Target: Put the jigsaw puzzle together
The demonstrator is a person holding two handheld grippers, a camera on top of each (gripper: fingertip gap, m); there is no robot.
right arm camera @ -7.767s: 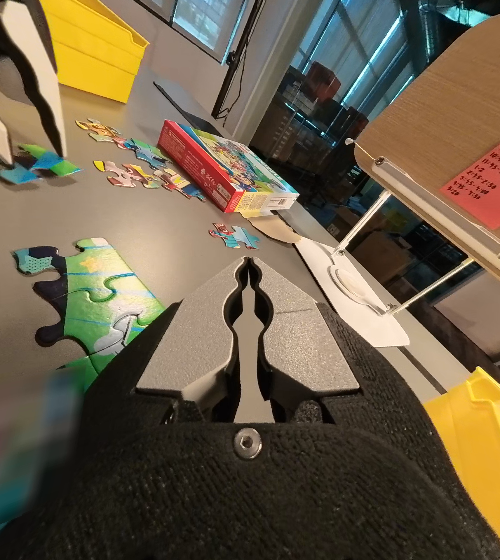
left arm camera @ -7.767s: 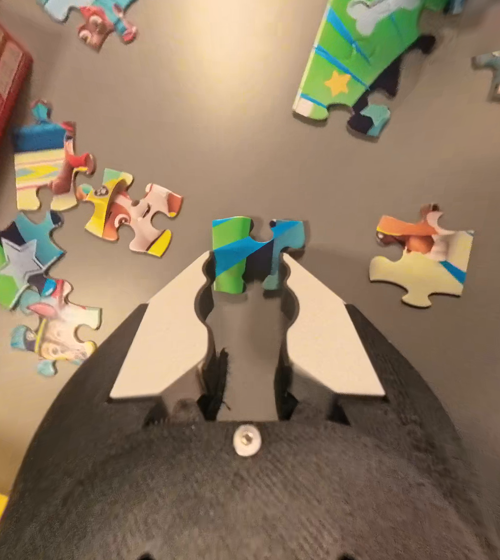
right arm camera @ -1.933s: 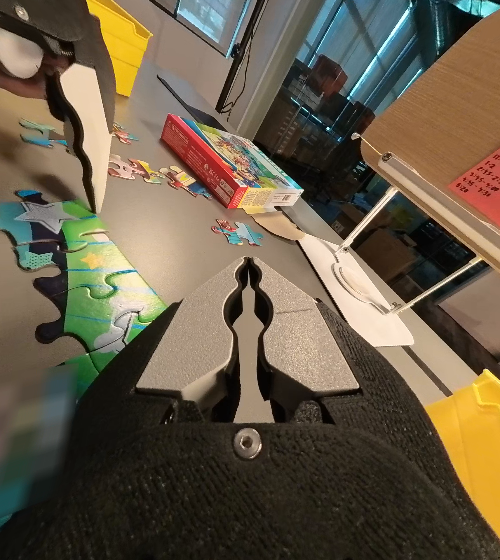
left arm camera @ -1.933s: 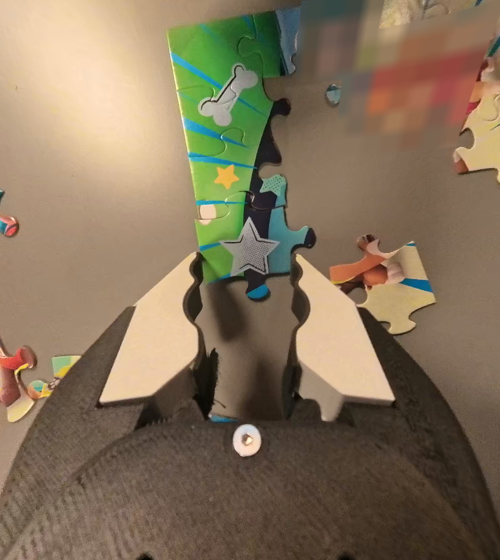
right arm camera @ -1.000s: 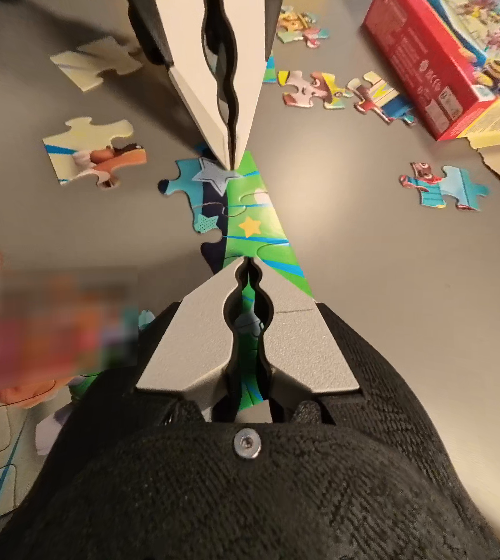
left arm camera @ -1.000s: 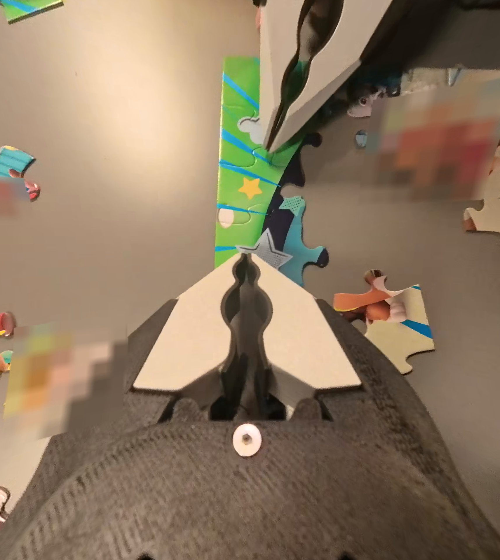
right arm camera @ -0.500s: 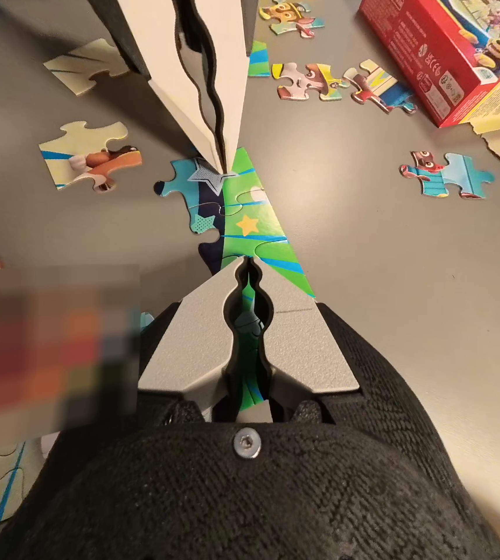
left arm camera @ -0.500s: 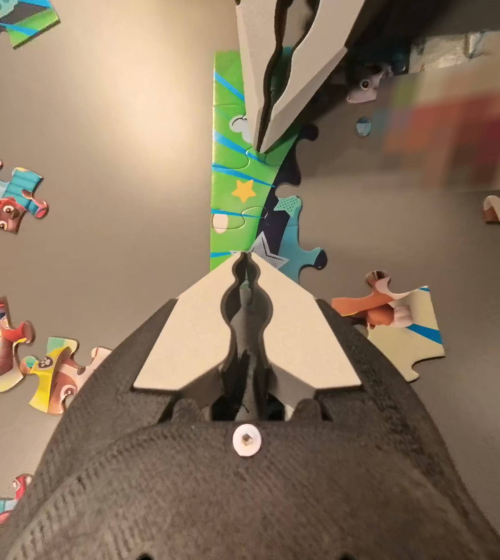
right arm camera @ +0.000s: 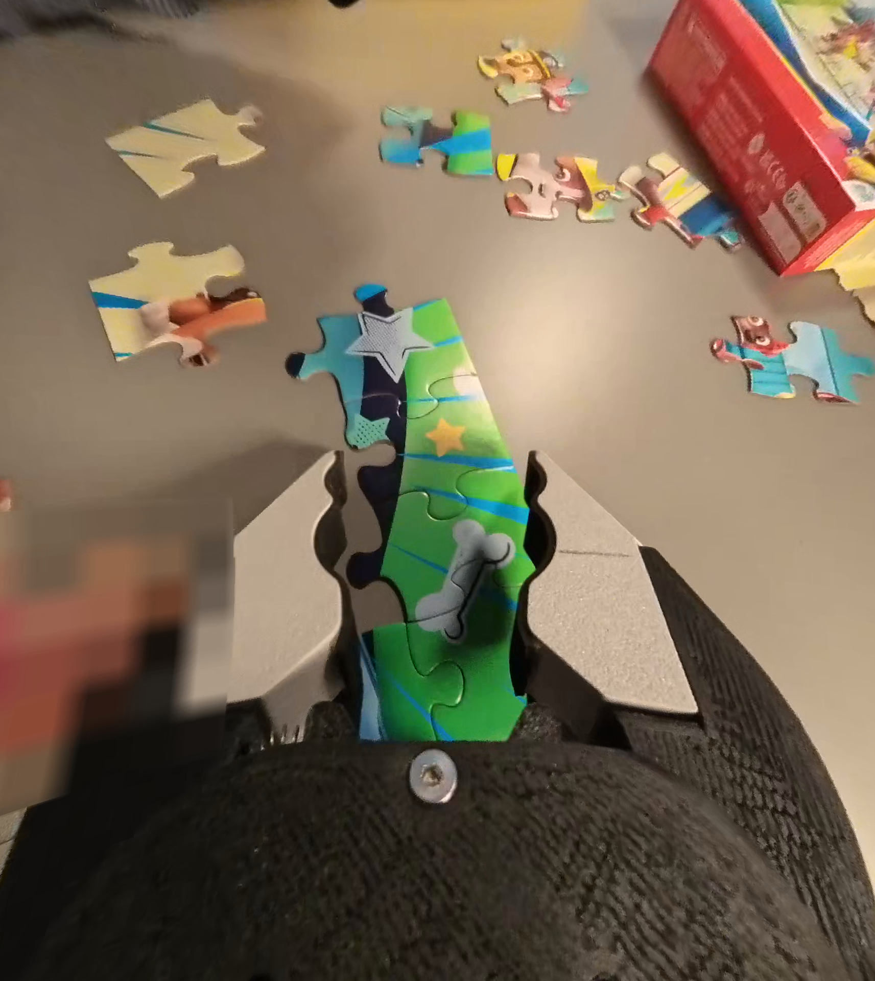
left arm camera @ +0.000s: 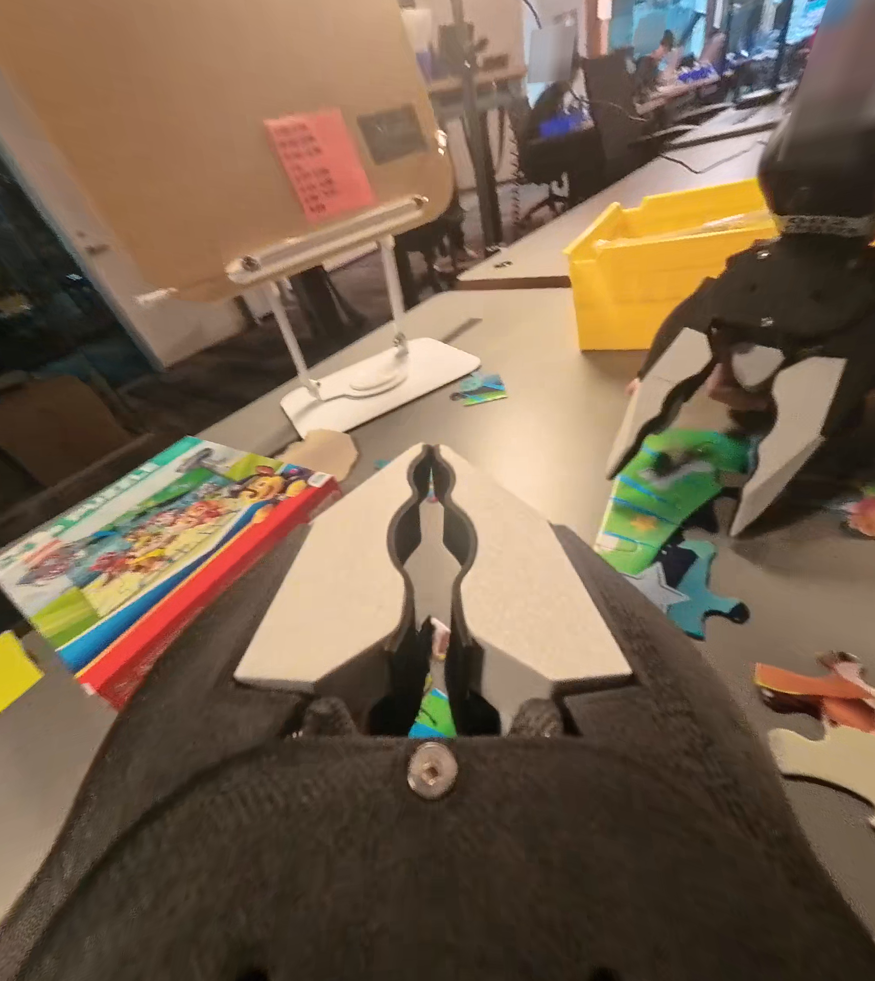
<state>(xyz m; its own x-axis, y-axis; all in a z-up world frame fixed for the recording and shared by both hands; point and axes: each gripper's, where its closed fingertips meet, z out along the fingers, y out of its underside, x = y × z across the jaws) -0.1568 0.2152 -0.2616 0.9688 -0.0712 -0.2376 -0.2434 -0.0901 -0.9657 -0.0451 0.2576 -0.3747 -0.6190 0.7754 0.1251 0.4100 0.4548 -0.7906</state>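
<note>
I count seven loose puzzle pieces on the table, one joined green strip, one red box, one yellow bin, one stand.

This is a large open-plan office or lab workspace. Long grey tables run far back into the room, with black office chairs and lit screens at the far desks. A wooden divider panel stands on a white stand on the near table, with a pink paper note stuck on it. Yellow plastic bins sit to the right, and dark glass walls close the left side.
</note>
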